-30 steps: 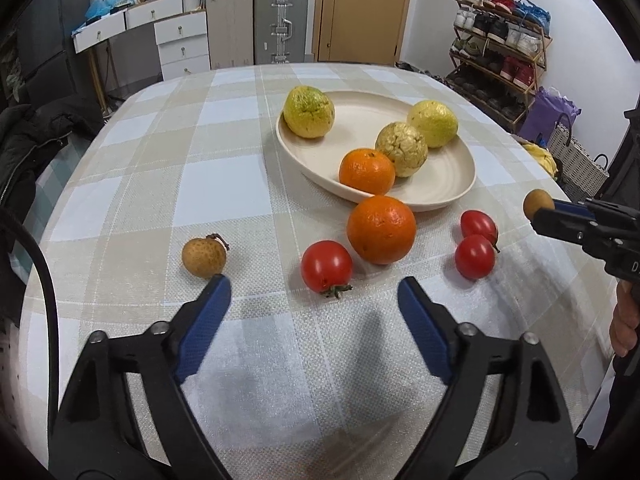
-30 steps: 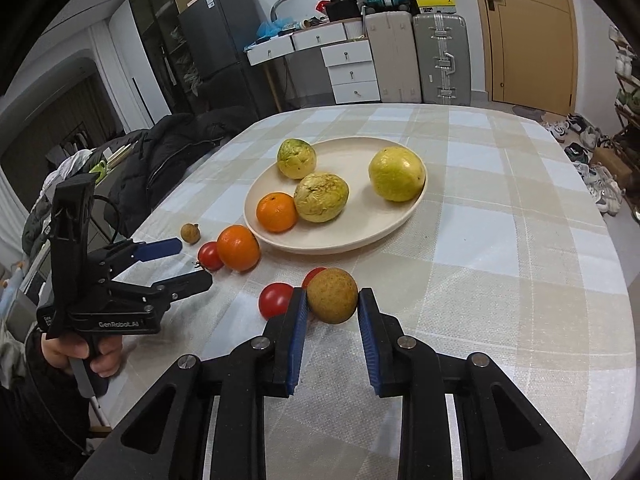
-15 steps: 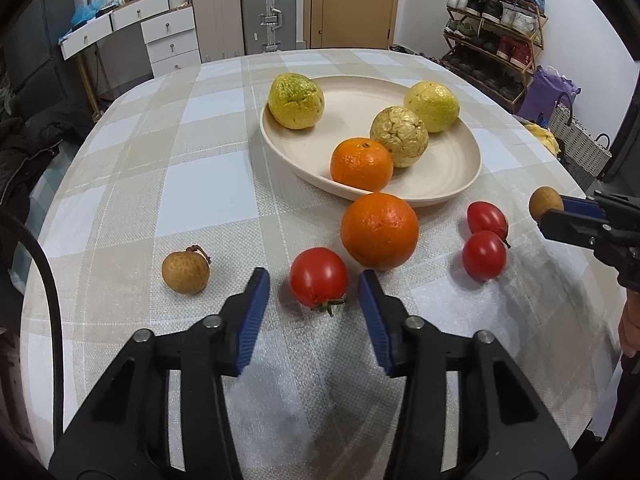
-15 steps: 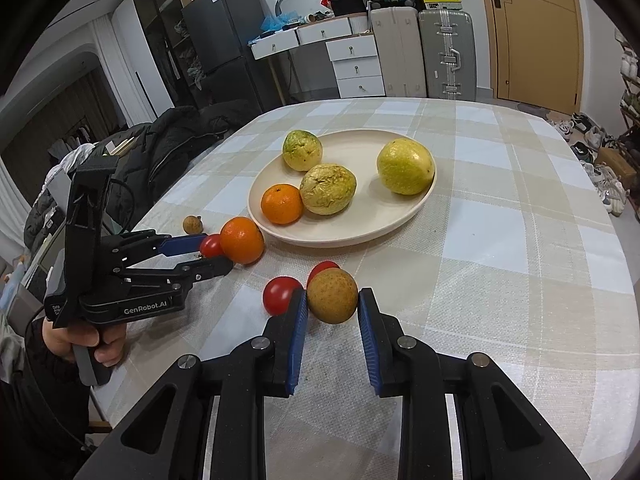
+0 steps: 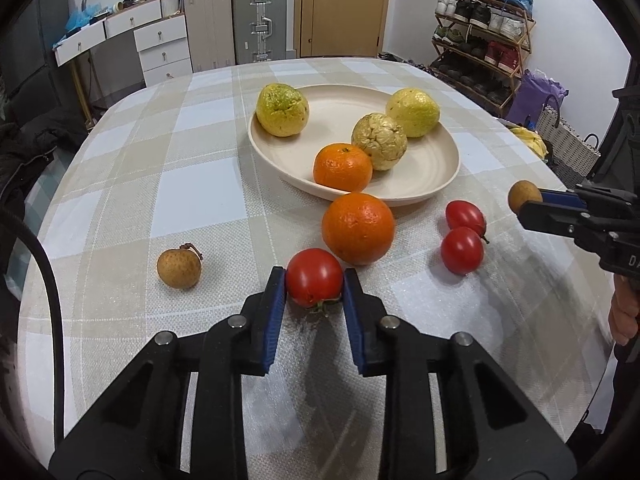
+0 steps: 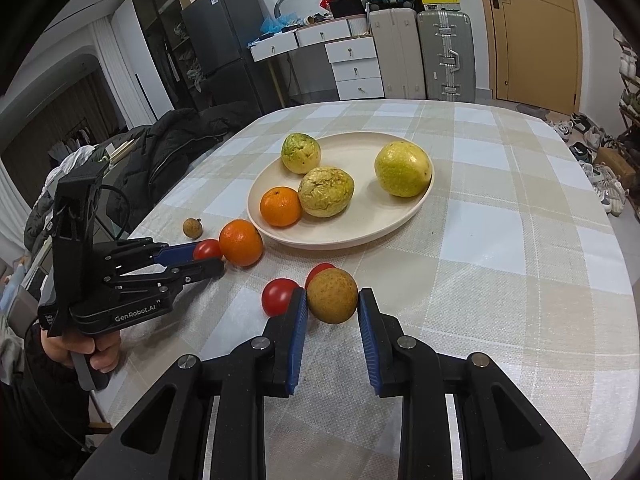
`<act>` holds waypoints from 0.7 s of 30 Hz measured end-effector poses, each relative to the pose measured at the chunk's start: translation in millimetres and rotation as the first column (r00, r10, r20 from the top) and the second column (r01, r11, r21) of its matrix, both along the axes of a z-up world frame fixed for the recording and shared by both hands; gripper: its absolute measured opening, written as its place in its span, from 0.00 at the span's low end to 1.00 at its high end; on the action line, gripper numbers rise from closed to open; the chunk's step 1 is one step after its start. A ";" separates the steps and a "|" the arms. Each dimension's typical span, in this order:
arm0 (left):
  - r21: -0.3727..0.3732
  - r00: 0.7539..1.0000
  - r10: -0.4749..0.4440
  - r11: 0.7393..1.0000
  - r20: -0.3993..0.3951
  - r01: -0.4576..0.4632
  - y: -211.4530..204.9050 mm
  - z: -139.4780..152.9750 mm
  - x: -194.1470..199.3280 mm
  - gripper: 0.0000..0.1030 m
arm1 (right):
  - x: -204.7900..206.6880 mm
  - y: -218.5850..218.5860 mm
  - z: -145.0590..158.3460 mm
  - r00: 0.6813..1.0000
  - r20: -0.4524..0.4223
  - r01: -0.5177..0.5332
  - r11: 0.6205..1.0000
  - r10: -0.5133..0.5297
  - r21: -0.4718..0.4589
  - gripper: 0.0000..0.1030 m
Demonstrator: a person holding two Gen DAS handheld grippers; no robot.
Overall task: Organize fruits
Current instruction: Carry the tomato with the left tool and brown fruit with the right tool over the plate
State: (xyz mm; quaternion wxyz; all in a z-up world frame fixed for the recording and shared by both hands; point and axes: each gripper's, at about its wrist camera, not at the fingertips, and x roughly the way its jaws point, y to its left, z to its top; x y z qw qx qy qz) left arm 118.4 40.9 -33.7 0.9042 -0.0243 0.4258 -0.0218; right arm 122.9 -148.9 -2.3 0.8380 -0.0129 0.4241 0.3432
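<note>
My left gripper is shut on a red tomato that sits on the checked tablecloth, just in front of a large orange. My right gripper is shut on a brown longan and holds it above the cloth. A cream plate behind holds three yellow-green fruits and a small orange. Two more tomatoes lie to the right of the orange. A second longan lies at the left.
The round table's edge curves close on the left and right. A dark jacket hangs on a chair at the left. Drawers, suitcases, a door and a shoe rack stand behind the table.
My left gripper moved forward to the tomato and its jaws closed from wide open onto it. My right gripper kept its hold on the longan and barely moved.
</note>
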 end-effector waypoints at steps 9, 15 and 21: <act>-0.011 1.000 0.001 1.000 0.030 -0.001 0.3 7.5 -8.1 0.25 | -0.3 -0.4 0.6 1.000 0.009 0.003 1.000 -0.003 0.001 0.26; -0.021 0.998 0.006 1.000 0.061 -0.005 0.5 15.2 -13.7 0.25 | -0.3 -1.5 0.6 1.000 0.018 0.010 1.000 -0.011 0.010 0.26; -0.030 0.996 0.011 1.000 0.089 -0.009 1.4 23.2 -17.0 0.25 | -1.0 -1.4 2.1 1.000 0.025 0.013 1.000 -0.014 0.022 0.26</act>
